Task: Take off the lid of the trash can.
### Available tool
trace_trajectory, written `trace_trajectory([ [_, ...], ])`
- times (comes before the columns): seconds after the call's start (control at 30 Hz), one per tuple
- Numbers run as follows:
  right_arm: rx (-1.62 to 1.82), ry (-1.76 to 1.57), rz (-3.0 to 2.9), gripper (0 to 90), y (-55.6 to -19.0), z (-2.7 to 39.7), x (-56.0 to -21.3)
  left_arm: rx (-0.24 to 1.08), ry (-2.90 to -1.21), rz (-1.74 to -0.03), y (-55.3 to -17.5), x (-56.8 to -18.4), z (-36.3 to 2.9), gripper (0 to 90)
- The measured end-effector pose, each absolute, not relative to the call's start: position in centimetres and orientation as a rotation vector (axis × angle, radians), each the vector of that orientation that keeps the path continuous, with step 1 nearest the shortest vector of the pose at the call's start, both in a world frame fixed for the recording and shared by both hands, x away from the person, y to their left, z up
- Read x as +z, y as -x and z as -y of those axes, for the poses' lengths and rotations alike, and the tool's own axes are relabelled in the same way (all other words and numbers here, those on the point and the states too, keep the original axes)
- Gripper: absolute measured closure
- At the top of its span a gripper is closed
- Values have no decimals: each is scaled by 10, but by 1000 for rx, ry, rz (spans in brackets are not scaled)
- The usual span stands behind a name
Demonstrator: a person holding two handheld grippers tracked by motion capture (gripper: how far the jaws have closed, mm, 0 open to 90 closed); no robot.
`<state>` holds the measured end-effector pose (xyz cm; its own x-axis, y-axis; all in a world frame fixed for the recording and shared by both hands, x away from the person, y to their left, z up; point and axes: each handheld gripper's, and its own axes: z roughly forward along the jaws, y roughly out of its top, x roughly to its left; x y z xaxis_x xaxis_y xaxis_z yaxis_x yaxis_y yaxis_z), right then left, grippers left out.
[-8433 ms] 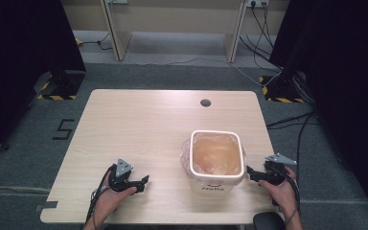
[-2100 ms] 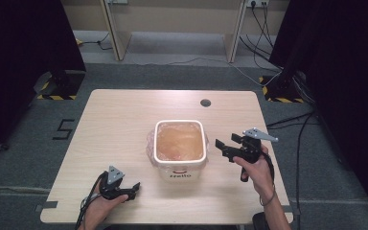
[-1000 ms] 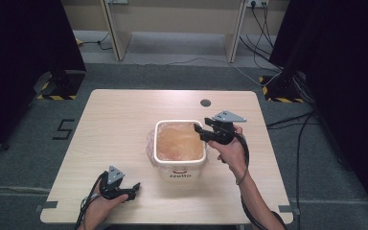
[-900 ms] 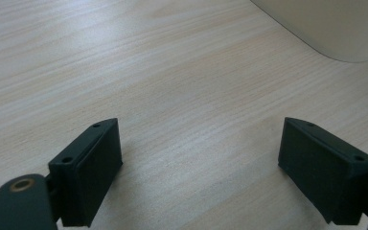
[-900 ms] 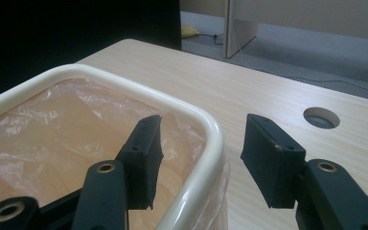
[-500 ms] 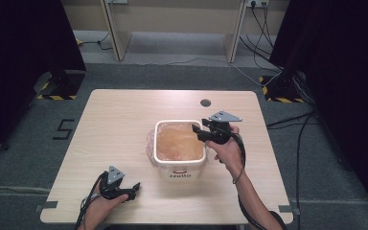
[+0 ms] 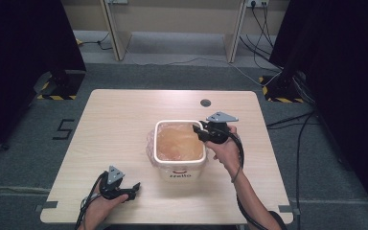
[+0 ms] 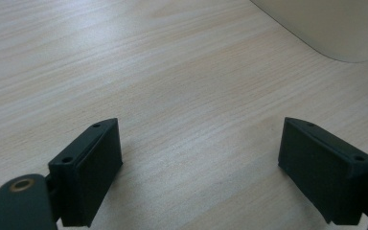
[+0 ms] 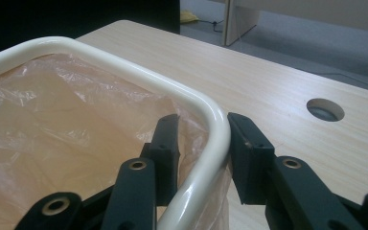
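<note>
- Pale wood bench [image 7: 124, 124], rectangular, with a round cable hole [image 7: 205, 102] near its 12 o'clock edge.
- Cream bin [image 7: 179, 165], square with rounded corners, standing a little toward 4 o'clock of the bench centre; dark lettering on the wall facing 6 o'clock.
- Orange translucent liner bag [image 7: 178, 142] inside the bin, crinkled, spilling over the rim on the 9 o'clock side.
- Right tongs [image 7: 199, 132] at the bin's corner toward 1 o'clock, held in the right hand [image 7: 224, 148]; grey three-cornered plate [image 7: 222, 117] on top, cable trailing back along the forearm.
- Seen from the right gripper view: right tongs [image 9: 202, 143] straddling the rim [image 9: 124, 67], one jaw inside against the liner bag [image 9: 52, 124], the other outside; jaws set close either side of the rim, whether actually pressing on it cannot be told.
- Cable hole [image 9: 325, 109] lying beyond, at about 2 o'clock of that view.
- Left tongs [image 7: 133, 187] low at the bench's 7 o'clock corner, held in the left hand [image 7: 103, 201], well apart from the bin.
- Seen from the left gripper view: left tongs [image 8: 199, 163] spread wide, released, gripping nothing, bare bench [image 8: 172, 72] between the jaws.
- Curved cream bin wall [image 8: 335, 24] at 1 o'clock of that view, apart from the jaws.
</note>
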<state>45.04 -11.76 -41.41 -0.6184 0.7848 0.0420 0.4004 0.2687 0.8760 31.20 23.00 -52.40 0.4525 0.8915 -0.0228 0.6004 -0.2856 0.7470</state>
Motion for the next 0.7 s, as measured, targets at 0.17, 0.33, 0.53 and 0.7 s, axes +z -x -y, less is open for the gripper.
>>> trace_trajectory([
  [0.17, 1290, -1062, -2124, 674, -449, 116, -412, 531, -2004, -1244, -312, -524, -230, 140],
  [0.33, 1282, -1028, -2100, 673, -446, 115, -406, 530, -2007, -1242, -312, -524, -230, 140],
  [0.53, 1290, -1004, -2082, 672, -441, 116, -397, 532, -2009, -1241, -312, -524, -230, 140],
  [0.7, 1283, -996, -2078, 666, -440, 116, -394, 532, -2009, -1241, -312, -524, -230, 140],
])
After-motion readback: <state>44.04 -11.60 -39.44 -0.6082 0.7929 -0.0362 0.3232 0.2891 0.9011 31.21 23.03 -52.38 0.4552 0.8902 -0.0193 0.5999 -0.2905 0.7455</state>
